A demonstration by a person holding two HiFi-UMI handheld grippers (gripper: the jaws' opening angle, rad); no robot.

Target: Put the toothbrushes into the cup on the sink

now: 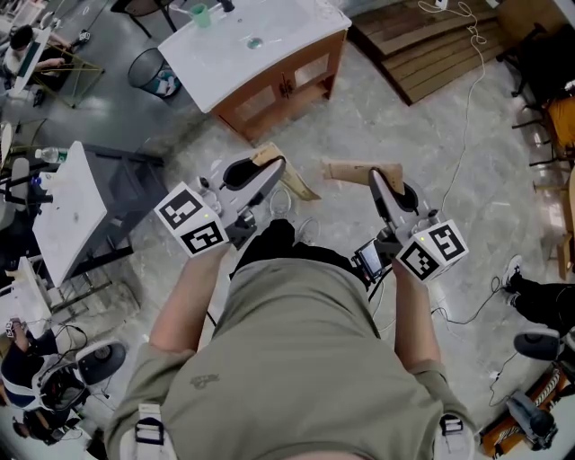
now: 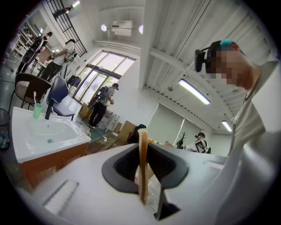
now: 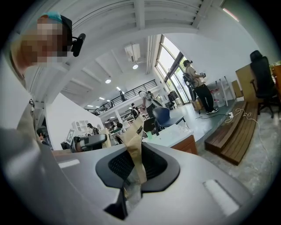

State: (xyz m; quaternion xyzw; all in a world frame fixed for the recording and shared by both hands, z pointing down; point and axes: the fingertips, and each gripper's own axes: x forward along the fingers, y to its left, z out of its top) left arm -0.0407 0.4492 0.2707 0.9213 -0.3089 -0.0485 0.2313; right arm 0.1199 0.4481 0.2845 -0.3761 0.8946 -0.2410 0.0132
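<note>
My left gripper (image 1: 277, 168) is shut on a toothbrush in a tan paper packet (image 1: 289, 177); in the left gripper view the packet (image 2: 142, 165) stands edge-on between the jaws. My right gripper (image 1: 375, 178) is shut on a second tan toothbrush packet (image 1: 352, 171), which shows crumpled (image 3: 134, 151) in the right gripper view. Both are held over the floor, well short of the white sink (image 1: 260, 45). A green cup (image 1: 199, 15) stands at the sink's far left corner. From the left gripper the cup (image 2: 37, 110) holds a toothbrush, beside a black tap (image 2: 48, 110).
A wooden cabinet (image 1: 283, 85) carries the sink. A black bin (image 1: 151, 70) stands to its left and wooden planks (image 1: 431, 45) lie to its right. A white table (image 1: 72, 211) is at my left. A cable (image 1: 467, 117) runs across the floor. Someone's shoes (image 1: 539, 305) are at right.
</note>
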